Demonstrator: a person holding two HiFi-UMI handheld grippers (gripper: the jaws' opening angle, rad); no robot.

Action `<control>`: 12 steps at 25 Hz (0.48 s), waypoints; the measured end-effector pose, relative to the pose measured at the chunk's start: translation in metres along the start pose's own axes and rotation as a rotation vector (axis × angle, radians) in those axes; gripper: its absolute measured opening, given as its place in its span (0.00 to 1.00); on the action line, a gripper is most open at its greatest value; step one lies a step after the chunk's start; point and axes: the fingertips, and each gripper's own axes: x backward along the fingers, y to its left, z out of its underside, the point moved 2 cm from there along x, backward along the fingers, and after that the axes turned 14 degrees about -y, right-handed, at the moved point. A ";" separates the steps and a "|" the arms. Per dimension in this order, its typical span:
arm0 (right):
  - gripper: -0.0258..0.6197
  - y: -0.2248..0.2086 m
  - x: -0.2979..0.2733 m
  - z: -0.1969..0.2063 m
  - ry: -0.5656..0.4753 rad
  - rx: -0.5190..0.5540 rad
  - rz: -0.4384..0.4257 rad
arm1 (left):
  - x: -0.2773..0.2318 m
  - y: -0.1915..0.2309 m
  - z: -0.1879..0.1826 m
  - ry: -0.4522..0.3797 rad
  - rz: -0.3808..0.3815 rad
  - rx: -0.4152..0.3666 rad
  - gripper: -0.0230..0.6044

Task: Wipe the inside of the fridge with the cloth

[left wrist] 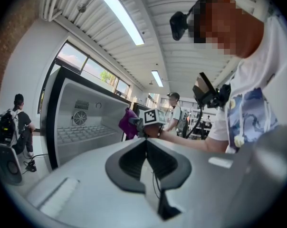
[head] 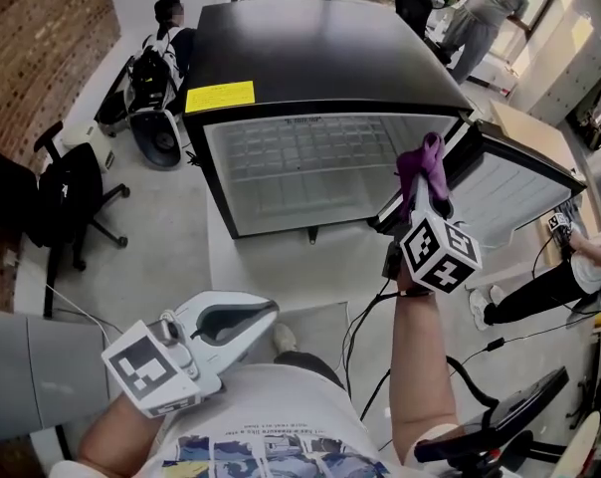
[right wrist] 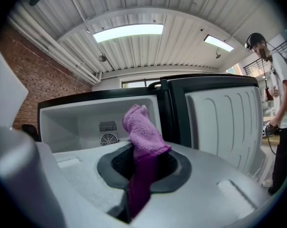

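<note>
Cloth: purple cloth (right wrist: 142,129) is sitting right up against the right gripper camera, poking up out of the jaws in front of the open fridge (head: 310,58).
Right gripper: right gripper (head: 424,195) is pinching the cloth's lower half between its jaws and hanging just outside the fridge opening, on the door (head: 524,182) side.
Left gripper: left gripper (head: 267,316) is hanging low by the person's shirt, well apart from the fridge. Its own view is showing the jaws pressed together with nothing between them.
Head view only: it's showing the wire shelf (head: 300,157), a yellow label (head: 219,97) on the fridge top, and an office chair (head: 72,197) off to the left.
Gripper views only: they're showing the fan vent (right wrist: 108,139) on the back wall.
</note>
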 end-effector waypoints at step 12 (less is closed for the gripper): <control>0.12 -0.002 -0.054 0.013 0.009 -0.025 0.080 | -0.007 0.009 0.000 0.005 -0.022 -0.005 0.05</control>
